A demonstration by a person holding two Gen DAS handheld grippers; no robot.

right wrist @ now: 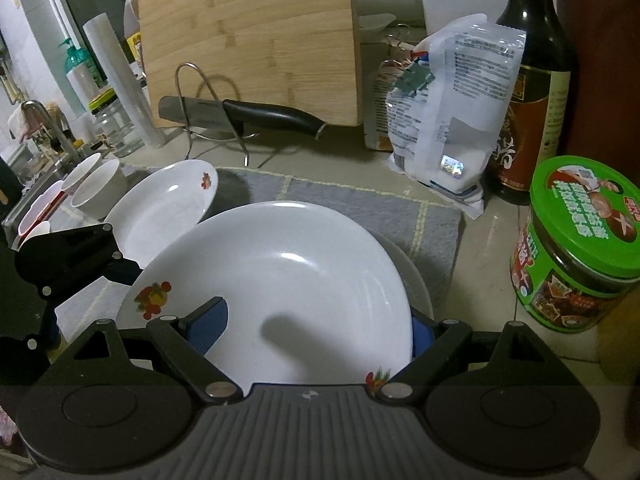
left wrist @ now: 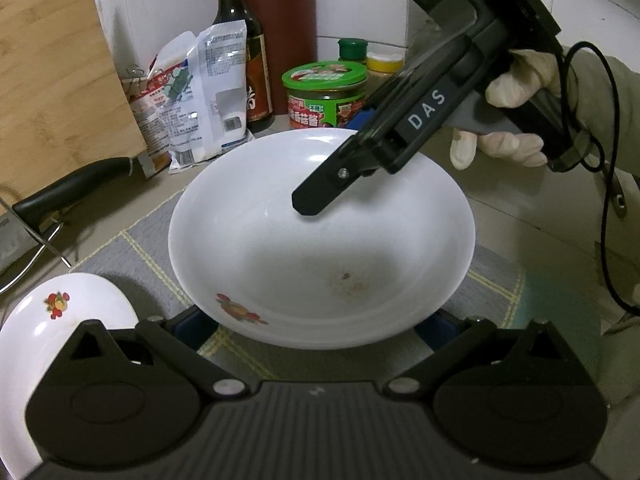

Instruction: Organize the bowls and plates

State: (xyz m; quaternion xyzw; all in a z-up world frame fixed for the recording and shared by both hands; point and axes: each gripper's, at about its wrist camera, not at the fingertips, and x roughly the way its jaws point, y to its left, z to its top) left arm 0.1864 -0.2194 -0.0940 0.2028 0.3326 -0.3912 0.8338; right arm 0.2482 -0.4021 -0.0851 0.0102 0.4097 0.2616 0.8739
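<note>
In the left wrist view, a pale bamboo cutting board (left wrist: 52, 92) stands at the upper left, with a black-handled kitchen knife (left wrist: 72, 188) on a wire rack below it. At the lower left lies a second white plate with a fruit decal (left wrist: 60, 320), partly behind the camera's housing. Right of the board are a clipped white plastic bag (left wrist: 208, 92), a dark glass sauce bottle (left wrist: 244, 40) and a green-lidded jar (left wrist: 324, 96).

The large round white shallow plate (left wrist: 320, 240) fills the centre, over a grey checked mat (left wrist: 140, 256). Being round, it has no long axis. Its hollow faces up, and its fruit decal sits on the rim nearest the camera. The left gripper (left wrist: 316, 328) has both blue pads tucked under that near rim, too hidden to tell whether it is clamped or slack.

From the upper right, the right gripper (left wrist: 334, 160), held in a white-gloved hand (left wrist: 516, 120), slants down across the far rim.

In the right wrist view, small white bowls (right wrist: 100, 188) stand at the far left, with the second plate leaning beside them. The large plate lies tilted at lower centre, and a greyer rim shows under its right edge. The right claw is released. Its left pad hovers over the hollow, its right pad is outside the rim, and the two stand well apart.
</note>
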